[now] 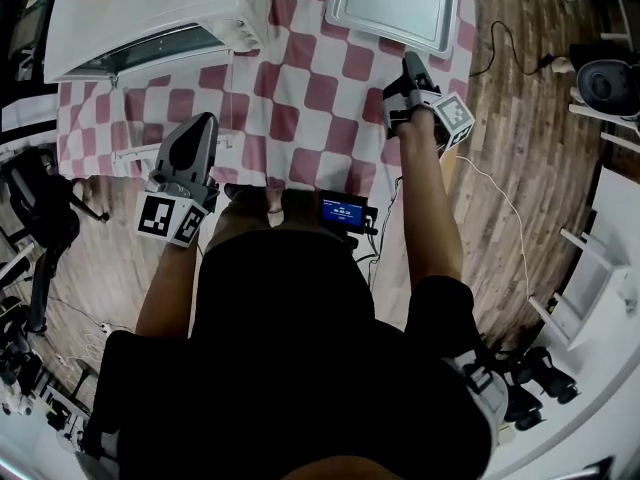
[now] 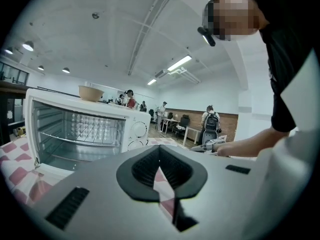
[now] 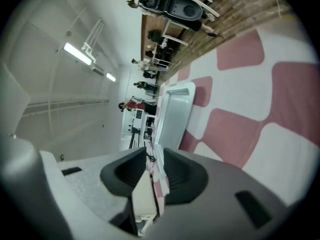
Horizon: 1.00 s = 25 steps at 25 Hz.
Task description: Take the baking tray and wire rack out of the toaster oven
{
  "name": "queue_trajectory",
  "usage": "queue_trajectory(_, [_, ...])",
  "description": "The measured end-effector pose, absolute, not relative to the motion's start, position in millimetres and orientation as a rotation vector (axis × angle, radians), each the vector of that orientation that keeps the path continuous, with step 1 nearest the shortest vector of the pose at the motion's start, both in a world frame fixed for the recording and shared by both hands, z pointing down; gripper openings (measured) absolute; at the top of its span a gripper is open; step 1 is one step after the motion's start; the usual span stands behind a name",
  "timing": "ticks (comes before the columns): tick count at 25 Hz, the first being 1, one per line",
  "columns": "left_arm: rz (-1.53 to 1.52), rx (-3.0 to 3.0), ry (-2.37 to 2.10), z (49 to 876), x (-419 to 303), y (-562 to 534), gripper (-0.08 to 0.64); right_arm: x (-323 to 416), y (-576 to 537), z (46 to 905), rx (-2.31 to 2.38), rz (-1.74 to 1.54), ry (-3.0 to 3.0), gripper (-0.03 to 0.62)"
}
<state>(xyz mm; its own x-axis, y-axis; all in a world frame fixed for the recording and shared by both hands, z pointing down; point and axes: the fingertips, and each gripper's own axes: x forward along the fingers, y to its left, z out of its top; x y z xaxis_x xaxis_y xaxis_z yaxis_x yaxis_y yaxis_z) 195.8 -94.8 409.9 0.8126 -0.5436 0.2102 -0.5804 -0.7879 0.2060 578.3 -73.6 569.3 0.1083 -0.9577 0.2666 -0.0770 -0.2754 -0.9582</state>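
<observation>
Cloth [image 1: 300,88] in pink and white checks covers the surface. The baking tray [image 1: 392,6] lies flat on it, out ahead of my right gripper [image 1: 410,63] and apart from it. In the right gripper view the baking tray [image 3: 175,115] shows just past the jaws. The jaws of the right gripper [image 3: 152,170] are a little apart. I see only cloth in the gap, so it is let go and holds nothing.

My left gripper [image 1: 203,126] is near the close edge of the surface, well apart from the right one. Its jaws are a little apart too. In the left gripper view a thin strip of cloth shows through the left gripper [image 2: 161,171], and nothing is held.

The toaster oven [image 1: 150,13] stands ahead of the left gripper, off to its left side. Its front is open. From the left gripper I look right into the toaster oven [image 2: 130,129]. The wire rack [image 2: 75,136] is inside it, lying level across the middle. A tan bowl [image 2: 91,92] sits on top of the toaster oven.
</observation>
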Motion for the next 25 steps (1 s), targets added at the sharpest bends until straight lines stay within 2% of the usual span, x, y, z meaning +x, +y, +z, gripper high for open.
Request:
queue_trajectory(9, [0.072, 2.81, -0.773, 377, 163, -100, -0.006, 519, -19, 399, -1.737, -0.696, 1.611, 0.109])
queue_trajectory(17, [-0.085, 2.905, -0.678, 321, 93, -83, -0.006, 375, 22, 285, -1.931, -0.183, 1.979, 0.107])
queue_trajectory(25, [-0.165, 2.955, -0.691, 280, -7, -71, -0.006, 219, 50, 257, -2.105, 0.135, 2.174, 0.094])
